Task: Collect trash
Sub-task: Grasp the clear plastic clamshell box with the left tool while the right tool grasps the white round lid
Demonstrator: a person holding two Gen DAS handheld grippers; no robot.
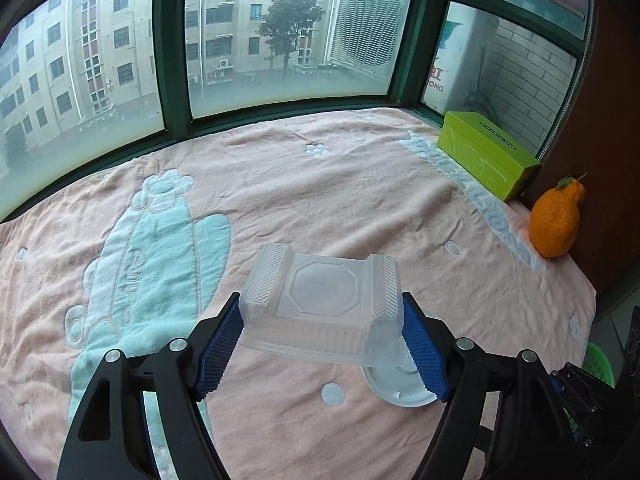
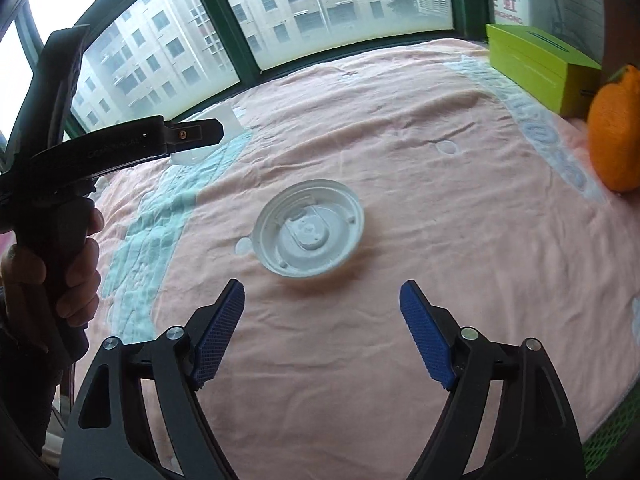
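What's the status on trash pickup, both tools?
Left tool clamped on clear plastic tray, lifted. Right tool open, empty, short of white lid on pink blanket. Path clear.

A home: towel-covered ledge [image 1: 360,184] beside apartment-facing windows [image 1: 288,36].

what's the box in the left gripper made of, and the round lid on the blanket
Box: thin translucent plastic, probably; the blanket shows faintly through its moulded ribs. Round lid: opaque white plastic by its look, matte, with pressed rings and a sip tab. Blanket: soft pink fleece-like cloth.
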